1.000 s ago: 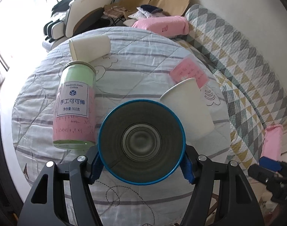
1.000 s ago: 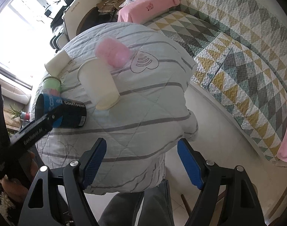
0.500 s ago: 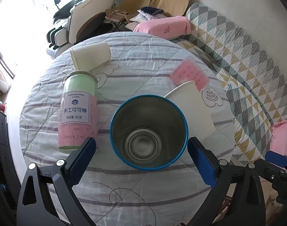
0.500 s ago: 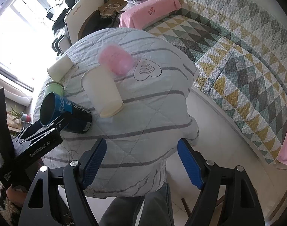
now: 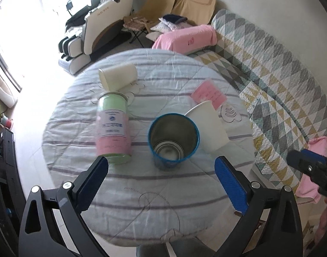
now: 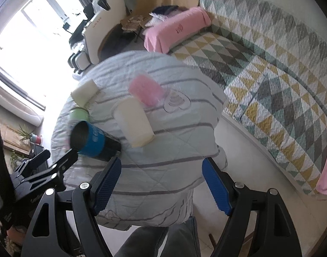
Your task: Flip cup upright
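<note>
The blue metal cup (image 5: 173, 138) stands upright on the round quilted table (image 5: 142, 192), its mouth open to me. It also shows in the right wrist view (image 6: 94, 141). My left gripper (image 5: 161, 182) is open and empty, drawn back from the cup with its blue pads apart on either side. My right gripper (image 6: 161, 184) is open and empty, over the table's near edge to the right of the cup.
A green and pink jar (image 5: 113, 128) stands left of the cup. A white paper cup (image 5: 208, 126) stands upside down at its right. Another white cup (image 5: 118, 77) lies on its side at the back. A pink card (image 5: 208, 94) lies nearby. A patterned sofa (image 5: 281, 90) runs along the right.
My left gripper opened, let go of the blue cup and pulled back from it. The cup now stands free on the table. My right gripper stayed open and shifted a little.
</note>
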A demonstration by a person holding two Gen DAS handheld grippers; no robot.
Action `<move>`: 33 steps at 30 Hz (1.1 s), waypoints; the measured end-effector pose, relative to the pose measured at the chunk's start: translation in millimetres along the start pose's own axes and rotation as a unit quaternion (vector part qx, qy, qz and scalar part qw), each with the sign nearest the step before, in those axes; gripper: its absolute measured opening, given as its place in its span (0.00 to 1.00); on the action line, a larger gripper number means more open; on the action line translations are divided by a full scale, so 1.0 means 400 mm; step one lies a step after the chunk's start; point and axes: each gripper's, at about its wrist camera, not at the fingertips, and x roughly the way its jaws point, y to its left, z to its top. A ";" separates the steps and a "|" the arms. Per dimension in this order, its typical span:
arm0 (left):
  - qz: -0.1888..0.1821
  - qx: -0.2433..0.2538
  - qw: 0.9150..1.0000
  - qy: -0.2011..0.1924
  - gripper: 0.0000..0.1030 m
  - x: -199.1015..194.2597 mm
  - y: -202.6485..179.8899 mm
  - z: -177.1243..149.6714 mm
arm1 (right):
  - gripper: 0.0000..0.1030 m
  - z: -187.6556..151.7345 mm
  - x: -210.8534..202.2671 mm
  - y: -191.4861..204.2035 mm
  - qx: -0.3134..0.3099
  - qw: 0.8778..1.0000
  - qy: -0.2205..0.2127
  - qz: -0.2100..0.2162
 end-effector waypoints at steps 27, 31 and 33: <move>-0.055 -0.003 0.987 -0.153 1.00 -0.277 0.114 -0.108 | 0.77 -0.162 -0.227 0.159 -0.035 0.979 -0.196 -0.033; -0.063 -0.015 0.978 -0.197 1.00 -0.273 0.125 -0.117 | 0.77 -0.169 -0.213 0.155 -0.046 0.972 -0.230 -0.026; -0.061 -0.015 0.976 -0.211 1.00 -0.276 0.127 -0.118 | 0.77 -0.173 -0.211 0.150 -0.043 0.968 -0.245 -0.016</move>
